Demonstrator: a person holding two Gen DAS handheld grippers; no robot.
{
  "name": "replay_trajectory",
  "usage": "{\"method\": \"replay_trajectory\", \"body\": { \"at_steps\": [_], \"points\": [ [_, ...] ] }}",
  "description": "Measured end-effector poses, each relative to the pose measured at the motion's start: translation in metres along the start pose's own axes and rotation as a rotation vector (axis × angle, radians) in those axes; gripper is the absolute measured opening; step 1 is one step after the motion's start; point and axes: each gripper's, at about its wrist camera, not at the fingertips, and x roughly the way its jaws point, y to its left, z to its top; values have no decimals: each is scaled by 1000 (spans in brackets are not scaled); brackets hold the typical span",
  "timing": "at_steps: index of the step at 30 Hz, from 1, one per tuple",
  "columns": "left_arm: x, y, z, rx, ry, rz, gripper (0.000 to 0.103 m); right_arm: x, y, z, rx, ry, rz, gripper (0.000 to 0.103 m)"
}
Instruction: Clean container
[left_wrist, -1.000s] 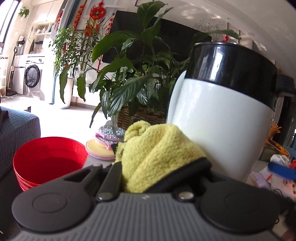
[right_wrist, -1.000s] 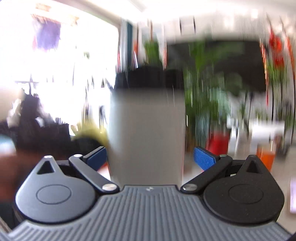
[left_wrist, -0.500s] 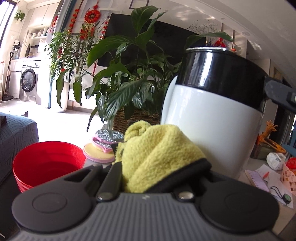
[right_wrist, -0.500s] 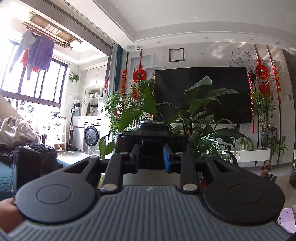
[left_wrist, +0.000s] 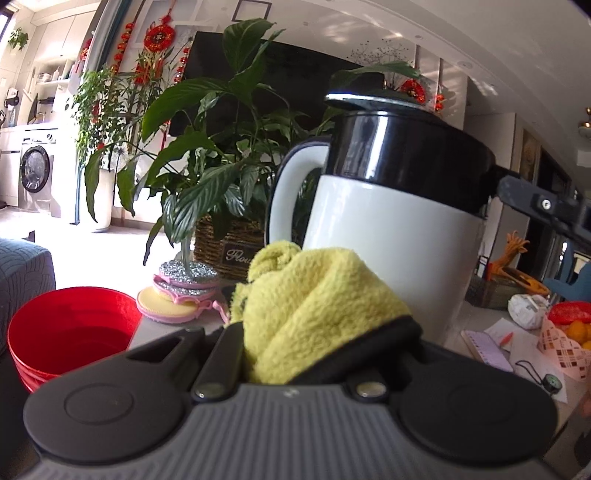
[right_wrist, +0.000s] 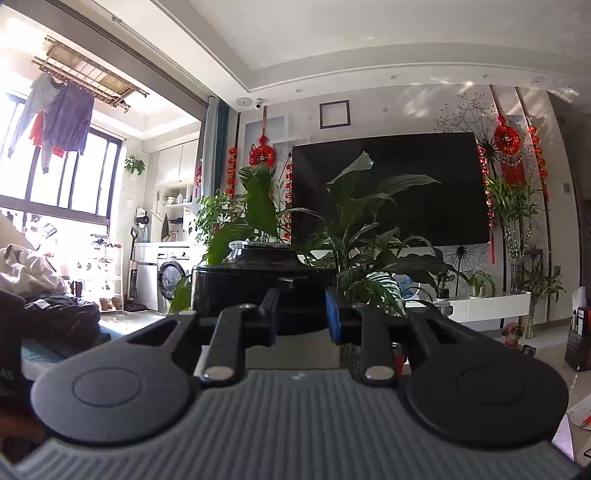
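The container (left_wrist: 388, 236) is a white jug with a black top band and a white handle, standing just behind the cloth in the left wrist view. My left gripper (left_wrist: 317, 325) is shut on a bunched yellow cloth (left_wrist: 314, 288), which hides its fingertips and lies close against the jug's lower wall. My right gripper (right_wrist: 301, 321) has its blue pads on either side of a black part at the jug's top (right_wrist: 258, 288); the jaws are opening slightly, with that part still between them. One of its fingers (left_wrist: 535, 201) shows at the jug's right side.
A red basin (left_wrist: 70, 325) sits at the lower left. Round sponges (left_wrist: 181, 291) are stacked before a potted plant in a wicker basket (left_wrist: 229, 247). Papers, a notebook and small items (left_wrist: 517, 332) lie at the right.
My right gripper went from wide open around the jug to closed on its black top. In the left view the jug now sits a little farther off, showing its handle. The cloth stays gripped.
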Motion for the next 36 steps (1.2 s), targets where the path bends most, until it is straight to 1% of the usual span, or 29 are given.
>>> {"method": "replay_trajectory", "body": {
  "at_steps": [2,3,4,5,6,7,9,10,12,16,18,20,22,25,26,28,30,31,33,36],
  "points": [
    [-5,-1,6,-9,-34,-5,8,-5,-3,-5,-9,-17,5,31],
    [-7,-1,11,-14,-58,-9,8,-8,-4,-8,-15,-20,9,39],
    [-10,-1,16,-18,-83,-12,8,-10,-6,-10,-14,-13,19,51],
    [-11,0,21,-24,-109,-17,8,-10,-8,-14,-6,2,30,57],
    [-13,0,26,-29,-135,-22,8,-11,-10,-18,2,17,41,67],
    [-15,1,31,-31,-162,-27,8,-10,-12,-21,10,36,48,72],
    [-17,1,41,-33,-212,-34,8,-7,-15,-27,31,81,52,76],
    [-15,0,43,-23,-219,-25,8,-5,-16,-29,40,104,52,78],
    [-9,0,42,-7,-202,-1,8,-2,-18,-35,54,155,49,80],
    [15,4,24,4,-60,51,8,6,-21,-44,95,257,56,81],
    [24,10,14,-8,12,59,8,10,-23,-47,132,298,68,81],
    [37,18,1,-49,110,62,8,13,-25,-51,170,335,76,81],
    [47,23,-9,-79,191,63,8,16,-27,-55,207,372,82,81],
    [61,29,-22,-90,307,69,8,24,-30,-64,249,438,70,81],
    [65,31,-26,-89,339,71,8,26,-31,-68,263,462,64,81],
    [68,35,-30,-83,366,70,8,30,-34,-74,304,500,59,81],
    [66,35,-28,-84,359,75,8,33,-42,-80,357,531,59,81],
    [63,34,-25,-80,342,79,8,34,-43,-82,376,542,58,81],
    [53,29,-15,-61,271,90,8,35,-45,-83,396,554,56,81],
    [33,16,6,-8,113,97,8,32,-43,-81,365,543,45,81]
  ]
}}
